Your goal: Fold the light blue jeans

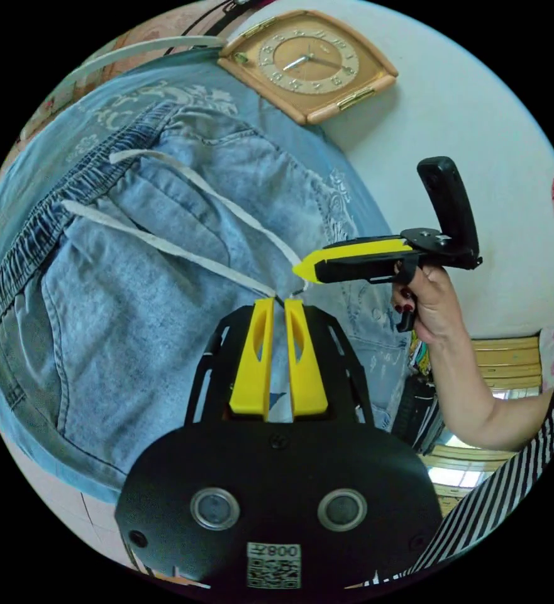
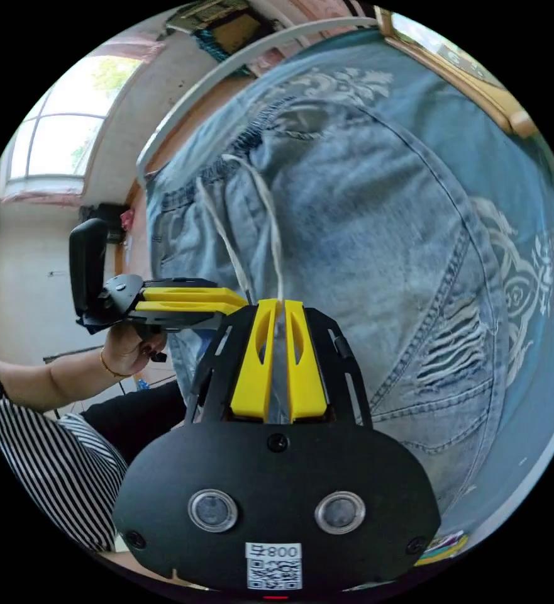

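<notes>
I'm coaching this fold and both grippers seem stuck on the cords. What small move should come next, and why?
Probably let go of the drawstrings and re-grip denim. The left hand-held gripper and the right hand-held gripper each appear to pinch only a white cord end, near each other, while the jeans lie spread with the waistband unfolded. Pulling cords would likely not carry the fabric.

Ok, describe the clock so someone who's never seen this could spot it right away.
Start at the light blue jeans spread on the blue patterned cloth. Just past the cloth's edge, against the pale surface, lies the clock. It is the one tan, rounded-square thing there, with a round dial and hands.
</notes>
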{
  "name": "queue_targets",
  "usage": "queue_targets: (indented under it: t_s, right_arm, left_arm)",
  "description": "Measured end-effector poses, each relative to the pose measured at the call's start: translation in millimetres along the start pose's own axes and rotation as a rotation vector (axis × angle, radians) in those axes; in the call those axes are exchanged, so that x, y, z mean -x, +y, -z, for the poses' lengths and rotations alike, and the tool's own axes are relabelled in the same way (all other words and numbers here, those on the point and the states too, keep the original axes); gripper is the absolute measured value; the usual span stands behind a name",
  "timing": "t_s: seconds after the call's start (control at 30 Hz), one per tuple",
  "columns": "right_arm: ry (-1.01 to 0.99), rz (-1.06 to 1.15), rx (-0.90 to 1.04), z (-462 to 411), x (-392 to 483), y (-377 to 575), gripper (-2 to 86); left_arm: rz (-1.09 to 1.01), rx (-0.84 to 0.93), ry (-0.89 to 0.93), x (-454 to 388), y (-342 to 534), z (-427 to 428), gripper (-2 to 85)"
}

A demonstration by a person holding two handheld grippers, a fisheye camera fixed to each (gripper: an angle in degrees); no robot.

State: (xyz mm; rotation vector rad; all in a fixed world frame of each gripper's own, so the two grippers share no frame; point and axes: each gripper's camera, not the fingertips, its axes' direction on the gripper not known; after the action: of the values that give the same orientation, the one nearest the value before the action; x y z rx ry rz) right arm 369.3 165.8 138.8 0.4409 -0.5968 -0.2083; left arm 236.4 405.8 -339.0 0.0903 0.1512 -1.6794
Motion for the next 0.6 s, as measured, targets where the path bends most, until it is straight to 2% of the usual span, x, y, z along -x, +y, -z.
queue_targets:
  t_s: [0.13, 0.33, 0.6]
  right_arm:
    - [-0.082, -0.08, -0.099, 17, -11, 32, 2.6]
    - [-0.074, -0.244, -0.281, 61, -34, 129, 2.0]
    - [-0.027, -0.502, -0.404, 121, -74, 272, 0.6]
  left_arm:
    - [-0.006, 0.032, -0.018, -4, -5, -26, 1.9]
    - [-0.139, 0.08, 0.125, -24, -9, -68, 0.6]
    - [-0.429, 0.18, 0.123, -85, -73, -147, 0.2]
